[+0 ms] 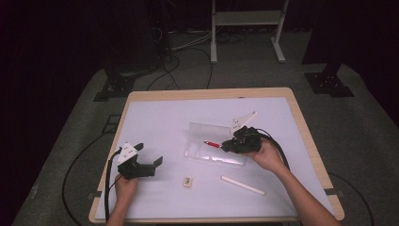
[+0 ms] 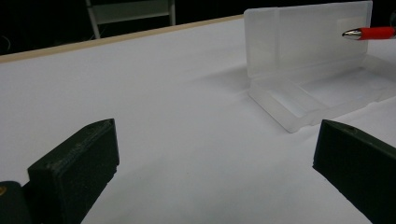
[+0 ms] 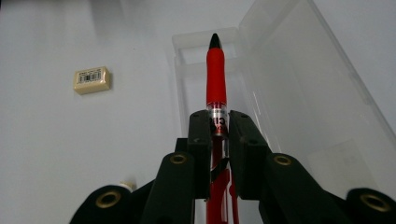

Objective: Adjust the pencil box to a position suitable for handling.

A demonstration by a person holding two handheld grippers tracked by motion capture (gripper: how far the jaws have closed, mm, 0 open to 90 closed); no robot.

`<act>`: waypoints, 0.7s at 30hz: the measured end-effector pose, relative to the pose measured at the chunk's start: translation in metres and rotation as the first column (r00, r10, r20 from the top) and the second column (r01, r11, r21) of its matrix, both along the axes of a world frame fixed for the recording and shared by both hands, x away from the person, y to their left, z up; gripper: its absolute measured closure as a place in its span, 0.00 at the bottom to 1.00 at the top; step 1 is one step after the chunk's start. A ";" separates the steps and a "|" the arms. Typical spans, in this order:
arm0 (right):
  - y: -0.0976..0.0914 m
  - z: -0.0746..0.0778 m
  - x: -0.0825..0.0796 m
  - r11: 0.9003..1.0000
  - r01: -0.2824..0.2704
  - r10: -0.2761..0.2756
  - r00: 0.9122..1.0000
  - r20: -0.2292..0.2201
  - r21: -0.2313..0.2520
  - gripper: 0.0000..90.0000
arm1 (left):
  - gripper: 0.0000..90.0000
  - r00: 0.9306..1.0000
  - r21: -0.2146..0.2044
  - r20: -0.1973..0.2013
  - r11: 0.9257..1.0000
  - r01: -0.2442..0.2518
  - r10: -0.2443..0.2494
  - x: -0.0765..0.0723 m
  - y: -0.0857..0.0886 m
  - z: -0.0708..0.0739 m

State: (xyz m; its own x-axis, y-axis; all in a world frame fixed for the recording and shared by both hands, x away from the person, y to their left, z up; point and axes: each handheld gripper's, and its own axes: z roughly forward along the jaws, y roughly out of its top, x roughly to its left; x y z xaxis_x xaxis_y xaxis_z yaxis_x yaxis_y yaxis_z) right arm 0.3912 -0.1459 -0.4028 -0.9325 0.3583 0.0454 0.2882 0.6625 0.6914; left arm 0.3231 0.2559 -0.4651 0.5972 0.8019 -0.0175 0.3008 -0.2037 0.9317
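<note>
Grippers work a white table (image 1: 160,117) seen from above: the right gripper (image 1: 225,146) holds a red pen (image 1: 212,144) over an open clear case (image 1: 214,155), while the left gripper (image 1: 150,157) rests well apart, jaws spread and empty. An eraser (image 1: 187,181) and a white stick (image 1: 243,185) lie nearby. Left gripper view: wide black jaws frame the case (image 2: 308,70) and the pen's tip (image 2: 369,33). Right gripper view: jaws clamp the pen (image 3: 216,79), pointing along the case's tray (image 3: 187,84).
</note>
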 end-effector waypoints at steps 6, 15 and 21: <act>0.001 -0.005 0.004 1.000 0.001 -0.001 1.000 -0.007 0.002 0.87 | 0.00 1.000 0.001 -0.001 1.000 0.001 -0.001 0.000 0.000 0.000; 0.004 -0.011 0.009 1.000 0.009 -0.009 1.000 -0.020 -0.004 0.87 | 0.00 1.000 0.000 0.000 1.000 0.000 0.000 0.000 0.000 0.000; 0.004 -0.015 0.012 1.000 0.019 -0.019 0.999 -0.030 -0.012 0.87 | 0.00 1.000 0.000 0.000 1.000 0.000 0.000 0.000 0.000 0.000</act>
State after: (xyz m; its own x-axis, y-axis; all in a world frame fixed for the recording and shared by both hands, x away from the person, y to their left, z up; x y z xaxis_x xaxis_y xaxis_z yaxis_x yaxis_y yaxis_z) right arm 0.4030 -0.1416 -0.4178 -0.9238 0.3766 0.0691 0.3214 0.6644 0.6747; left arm 0.3231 0.2558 -0.4652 0.5976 0.8016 -0.0179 0.3010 -0.2036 0.9317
